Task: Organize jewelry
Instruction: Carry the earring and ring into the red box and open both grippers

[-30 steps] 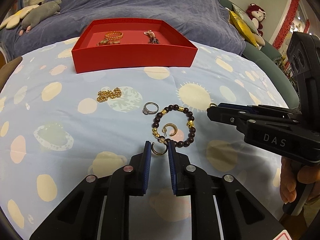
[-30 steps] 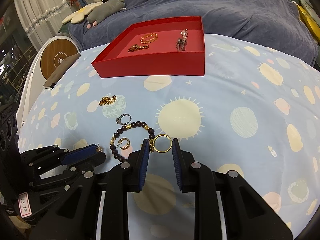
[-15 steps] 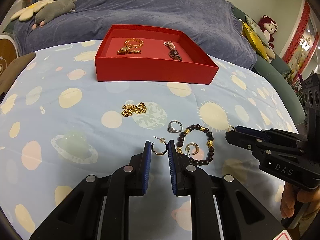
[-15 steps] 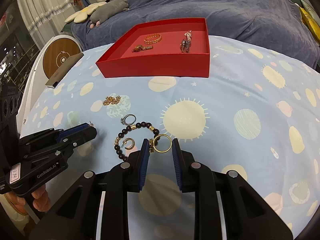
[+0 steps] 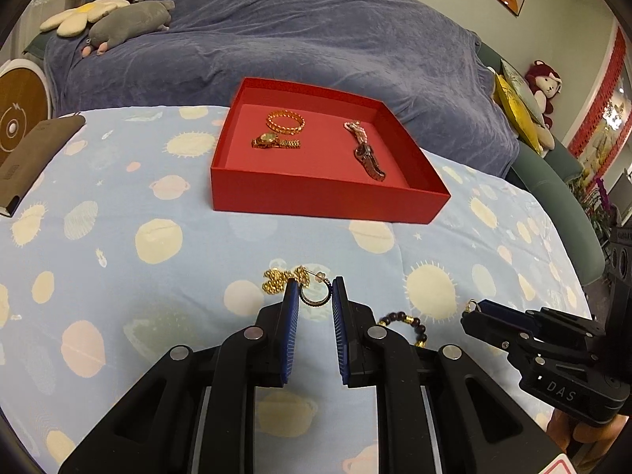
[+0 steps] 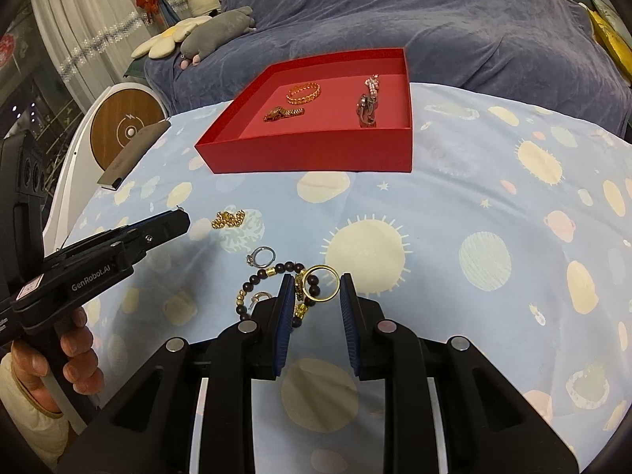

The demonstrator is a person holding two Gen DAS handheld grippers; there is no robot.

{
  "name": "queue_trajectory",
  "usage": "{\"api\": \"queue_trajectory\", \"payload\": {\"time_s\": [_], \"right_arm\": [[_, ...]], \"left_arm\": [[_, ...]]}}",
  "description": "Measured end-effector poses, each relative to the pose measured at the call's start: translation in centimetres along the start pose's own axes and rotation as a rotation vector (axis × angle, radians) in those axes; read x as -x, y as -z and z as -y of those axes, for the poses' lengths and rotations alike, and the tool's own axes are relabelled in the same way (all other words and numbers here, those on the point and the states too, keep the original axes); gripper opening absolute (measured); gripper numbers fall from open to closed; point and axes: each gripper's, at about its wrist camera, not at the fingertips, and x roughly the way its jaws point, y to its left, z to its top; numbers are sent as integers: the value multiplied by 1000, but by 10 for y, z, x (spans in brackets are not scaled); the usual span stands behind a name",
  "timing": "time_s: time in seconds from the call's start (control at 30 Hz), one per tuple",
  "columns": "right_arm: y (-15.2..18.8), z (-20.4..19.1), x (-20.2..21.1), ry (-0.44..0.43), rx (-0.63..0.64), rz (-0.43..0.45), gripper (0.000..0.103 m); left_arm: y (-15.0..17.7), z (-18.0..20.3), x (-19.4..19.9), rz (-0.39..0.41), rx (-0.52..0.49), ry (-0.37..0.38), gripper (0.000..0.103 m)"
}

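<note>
Both tools have lifted toward the box since earlier: my left tool pinches a hoop earring, my right tool a gold ring. Bracelet, silver ring and chain remain on the bed; farther off, the box holds four pieces.

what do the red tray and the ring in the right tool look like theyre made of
Red tray: probably matte cardboard, given its thin straight walls, sharp folded corners and lack of shine. Ring in the right tool: polished yellow metal, gold-coloured with bright glints; real gold or plating cannot be told.
</note>
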Motion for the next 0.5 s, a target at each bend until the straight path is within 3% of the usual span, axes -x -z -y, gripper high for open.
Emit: {"api": "queue_trajectory", "payload": {"time_s": [0.27, 0.5], "right_arm": [[-55, 4, 4, 6, 21, 82, 23], [-111, 9, -29, 27, 25, 113, 23]], "left_arm": [[-54, -3, -2, 49, -7, -10, 14], [-103, -4, -38, 62, -37, -49, 14]]}}
